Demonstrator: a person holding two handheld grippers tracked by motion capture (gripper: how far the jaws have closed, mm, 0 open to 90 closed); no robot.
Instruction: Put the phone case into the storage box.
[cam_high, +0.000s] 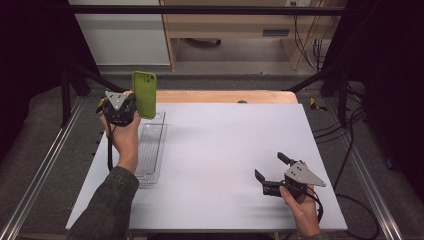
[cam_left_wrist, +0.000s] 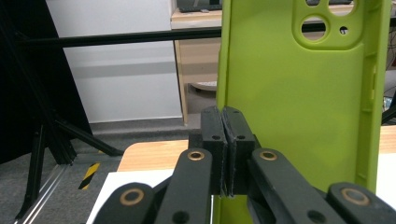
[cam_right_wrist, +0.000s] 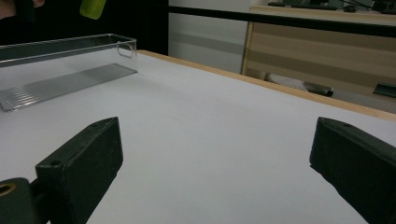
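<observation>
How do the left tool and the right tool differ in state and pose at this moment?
The left tool is shut on the edge of the green phone case; the right tool is open and holds nothing. The left tool is raised above the clear tray, keeping the case upright; the right tool sits low over the white table. Both are black, hand-held and carry a grey plate.

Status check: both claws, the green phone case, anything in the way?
Left claw shut on green phone case, held upright above the clear tray. Right claw open, low over the white table. Nothing in the way.
</observation>
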